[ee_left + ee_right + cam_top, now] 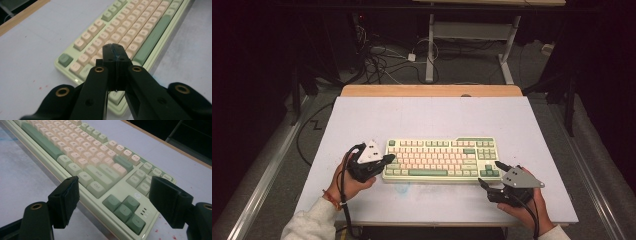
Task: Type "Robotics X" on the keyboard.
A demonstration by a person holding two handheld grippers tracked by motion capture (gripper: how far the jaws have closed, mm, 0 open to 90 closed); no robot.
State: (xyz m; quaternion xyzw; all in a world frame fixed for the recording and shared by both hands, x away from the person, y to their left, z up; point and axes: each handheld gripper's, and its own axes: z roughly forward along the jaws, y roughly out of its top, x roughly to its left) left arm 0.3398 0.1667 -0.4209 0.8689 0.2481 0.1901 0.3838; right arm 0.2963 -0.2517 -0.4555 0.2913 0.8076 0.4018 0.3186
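Keyboard point(439, 159) lies flat at centre frame in the high view, on the table point(432, 115). Left gripper point(388, 159) sits at its left end, jaws pressed together on nothing, tip over the left-hand keys. Right gripper point(492, 172) sits at the lower-right corner, jaws spread, straddling the arrow-key corner without contact. Risk: the closed left tip could skid off a keycap or strike two keys together. Risk: the right jaws, closing, could nudge the keyboard askew.
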